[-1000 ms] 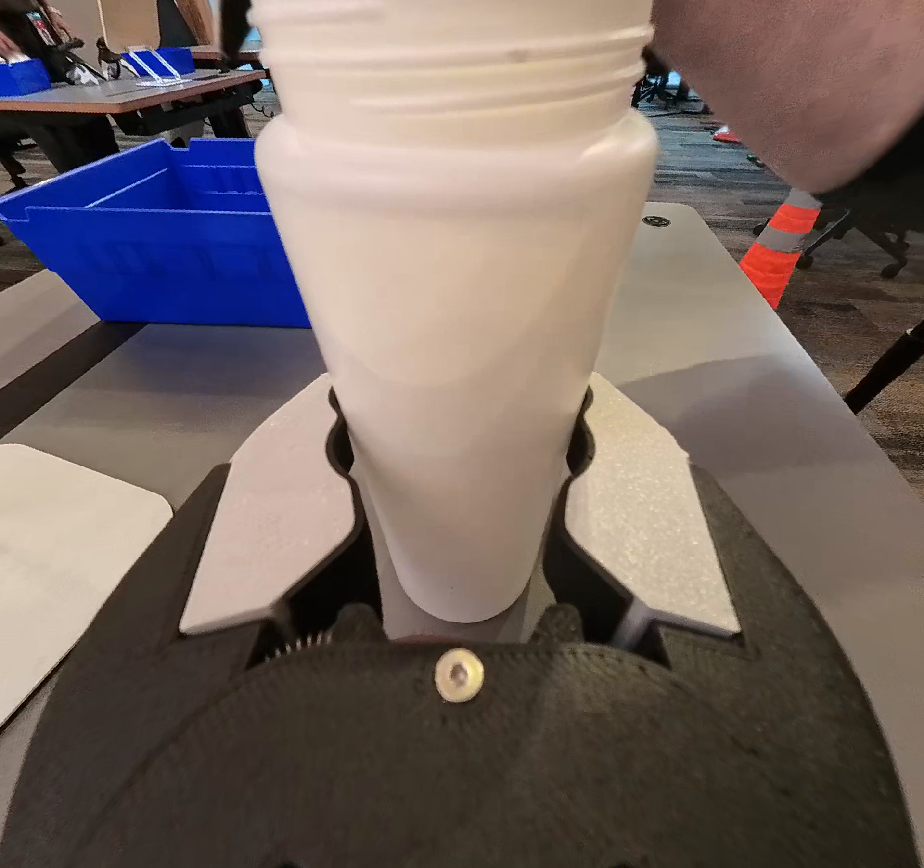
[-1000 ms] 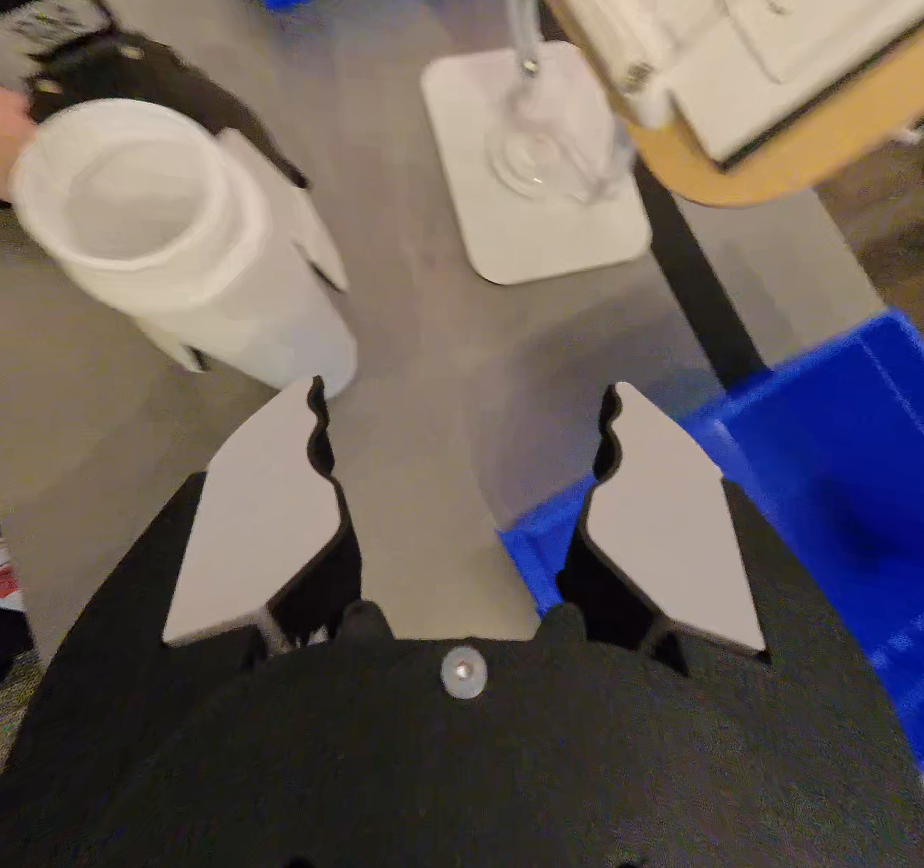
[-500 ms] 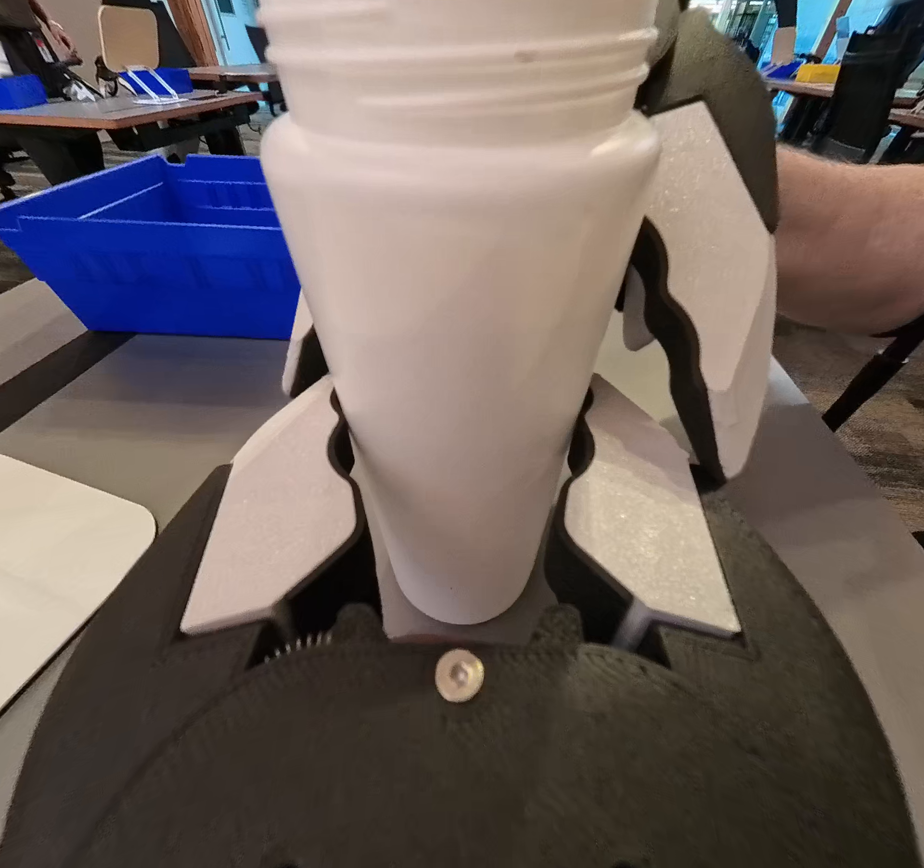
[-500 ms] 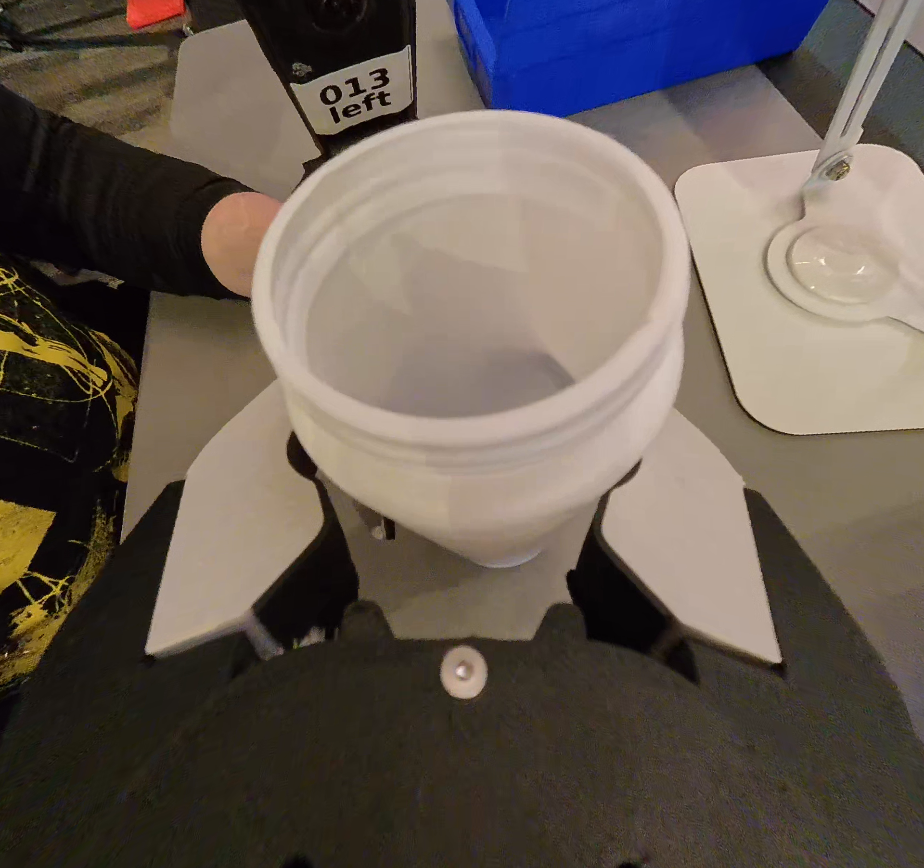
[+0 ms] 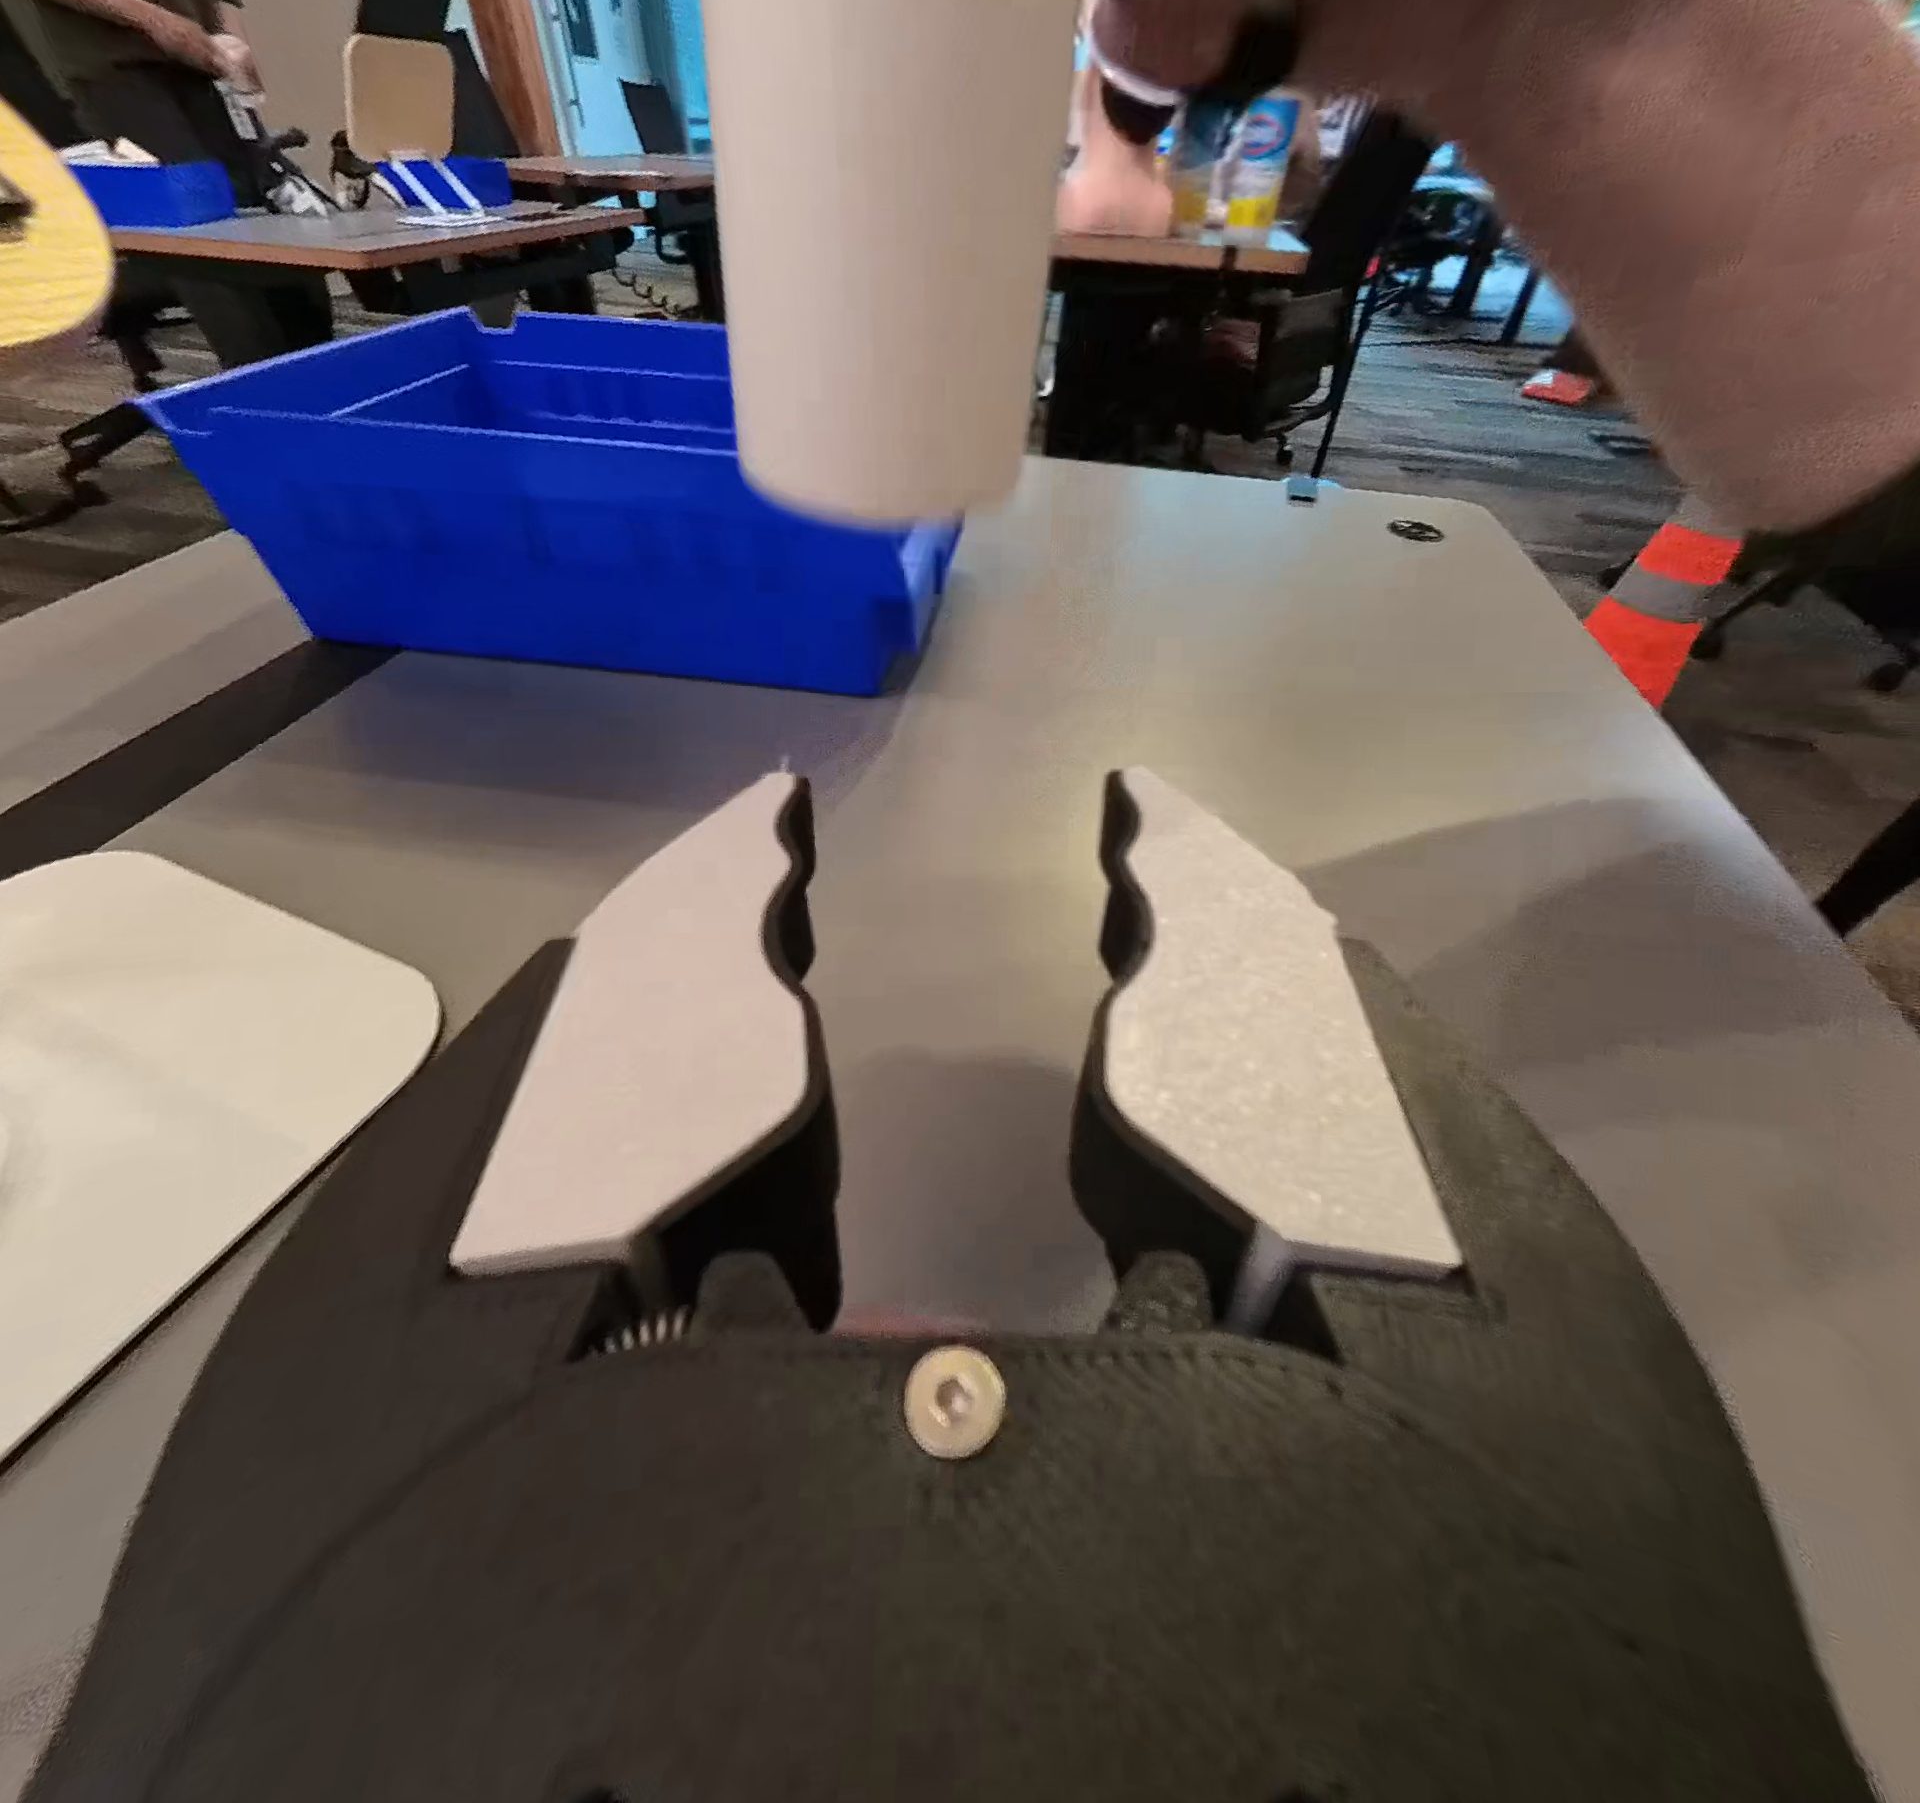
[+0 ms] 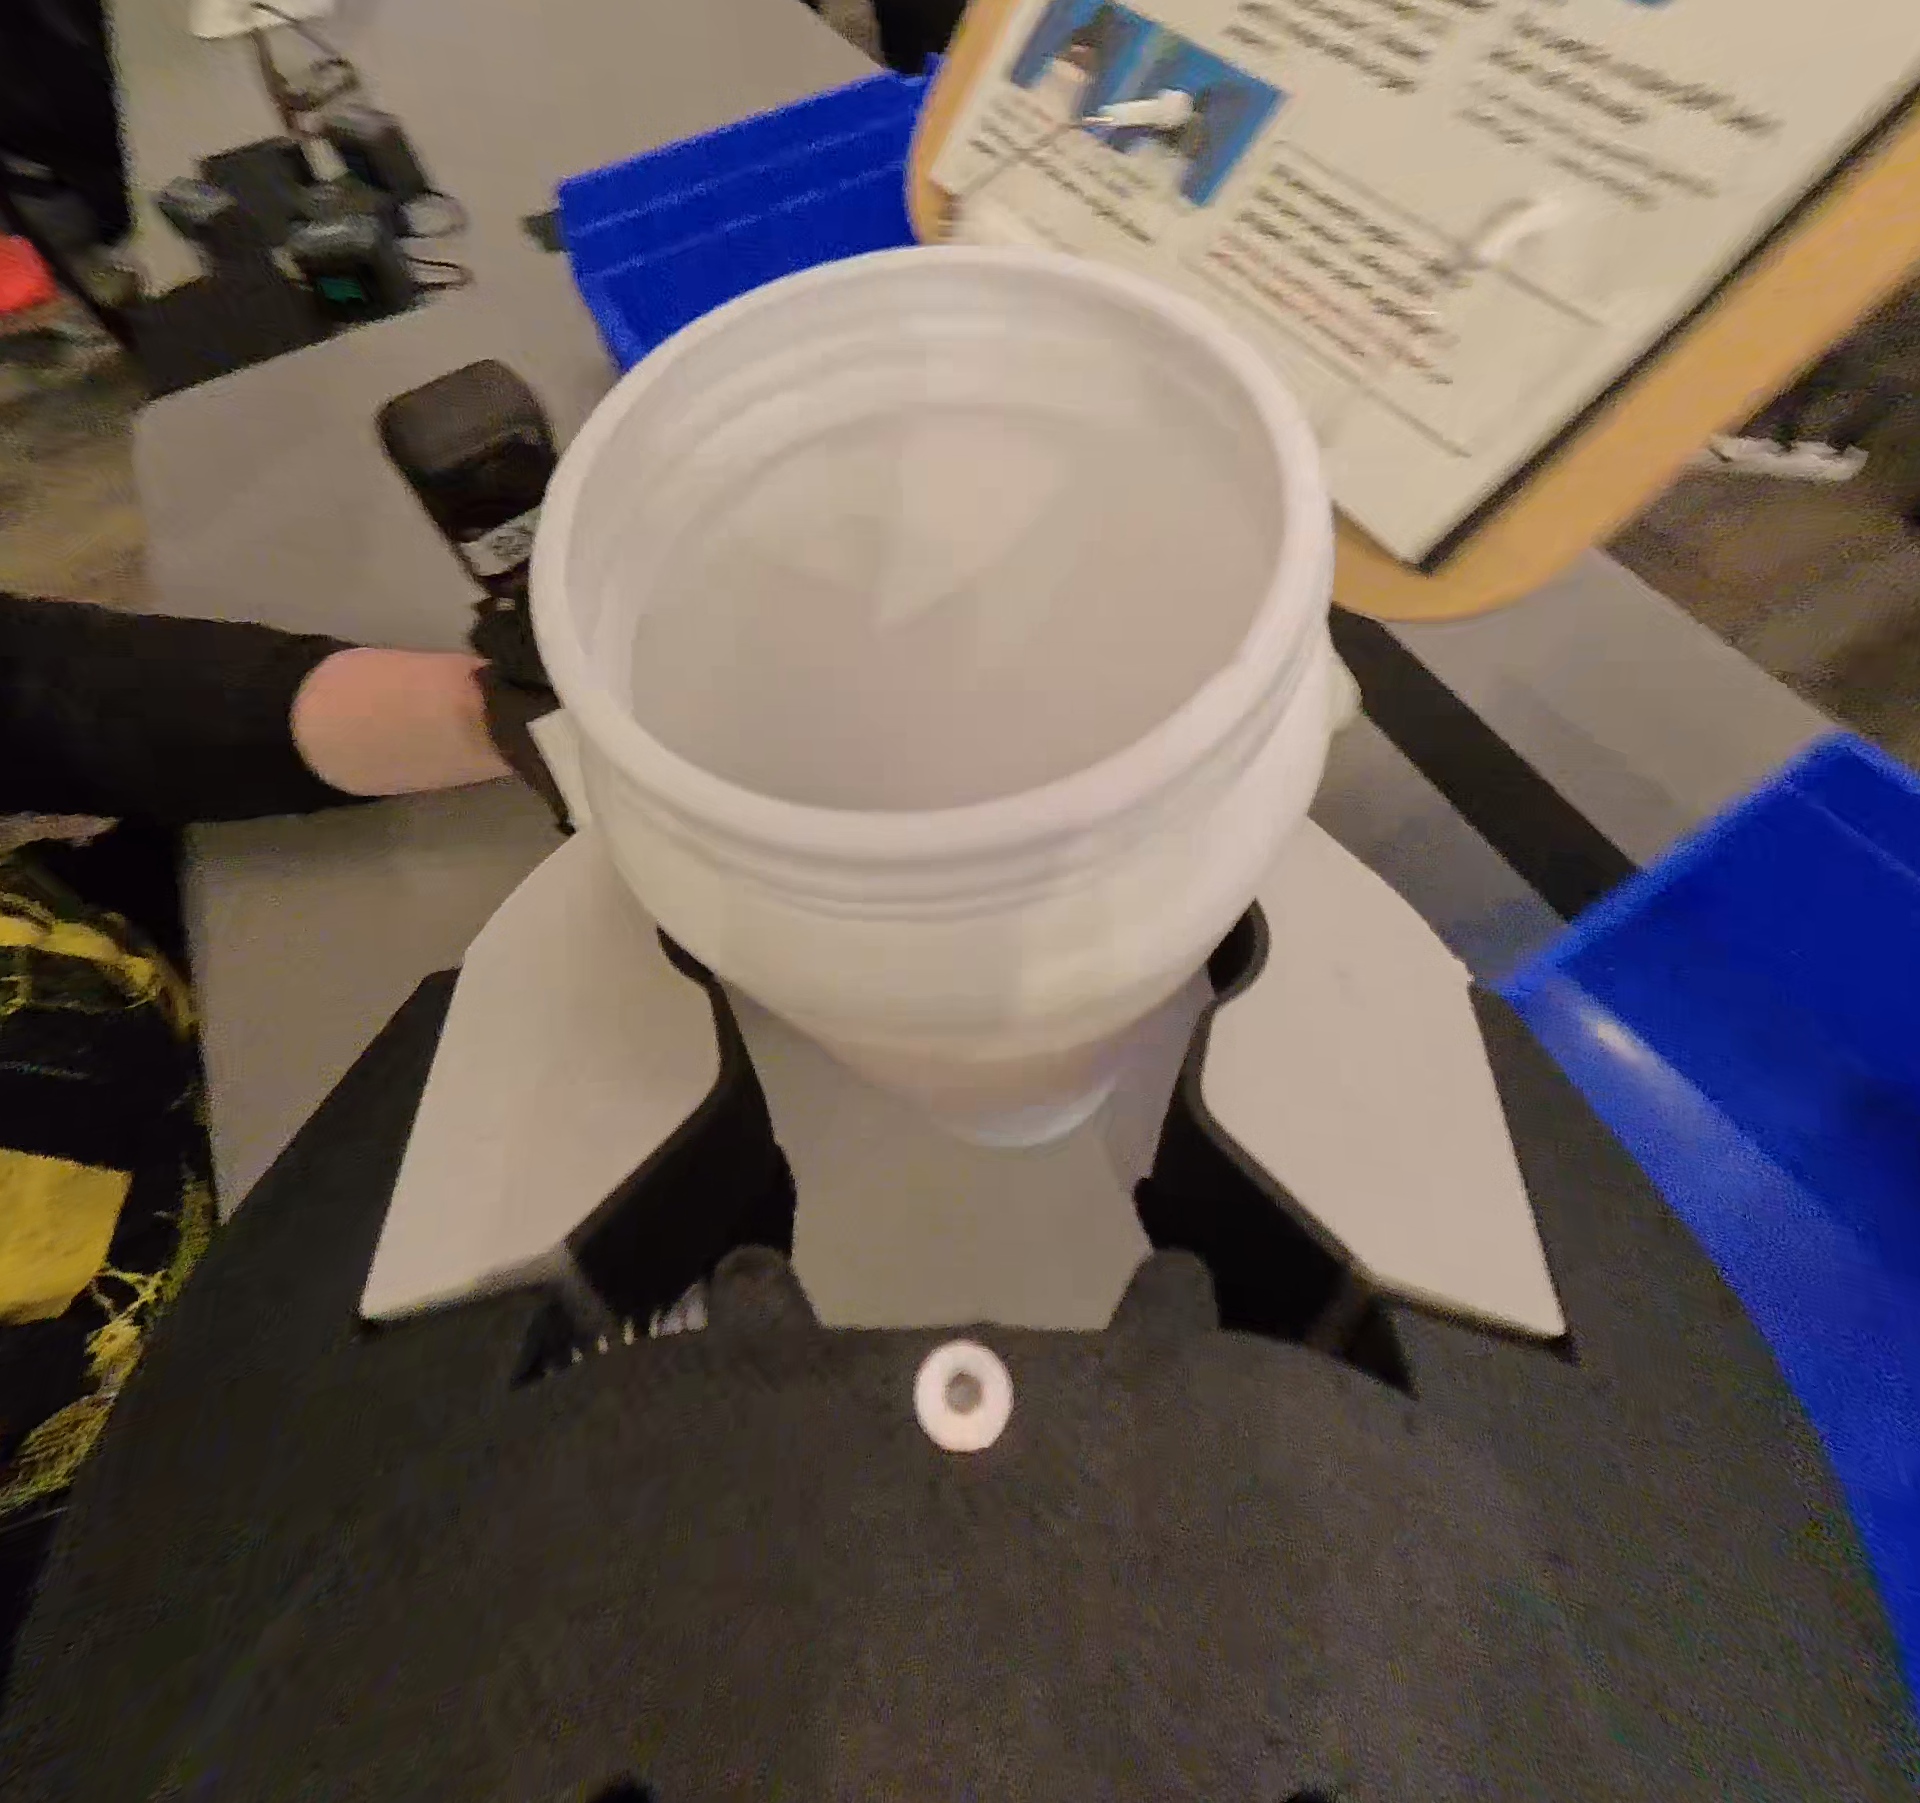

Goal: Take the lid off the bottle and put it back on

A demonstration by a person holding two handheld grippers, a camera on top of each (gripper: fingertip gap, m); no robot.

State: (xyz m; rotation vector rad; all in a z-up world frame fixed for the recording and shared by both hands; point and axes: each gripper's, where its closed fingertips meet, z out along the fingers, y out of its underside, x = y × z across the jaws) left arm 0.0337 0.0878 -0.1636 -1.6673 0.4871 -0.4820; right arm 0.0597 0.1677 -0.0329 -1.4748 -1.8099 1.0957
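- The wide-mouthed white plastic bottle (image 6: 935,714) is gripped by the right gripper (image 6: 961,932), whose two grey fingers are closed against the lower body on either side.
- The bottle's mouth is uncovered; the threaded neck and empty interior are seen from above in the right wrist view. No lid is seen in either view.
- In the left wrist view the same bottle (image 5: 883,195) is seen raised clear of the grey tabletop (image 5: 1299,714), its base hanging in front of the far right corner of the blue plastic bin (image 5: 540,506).
- The left gripper (image 5: 951,797) is held low over the tabletop with its fingers parted; nothing is held between them.
- A bare forearm (image 5: 1610,174) is recorded at the upper right of the left wrist view, blurred.
- A white rounded-corner base plate (image 5: 177,1078) lies on the table at the left gripper's left.
- A wood-edged board bearing a printed sheet (image 6: 1455,195) stands tilted beyond the bottle.
- An orange traffic cone (image 5: 1662,610) stands on the floor past the table's right edge.
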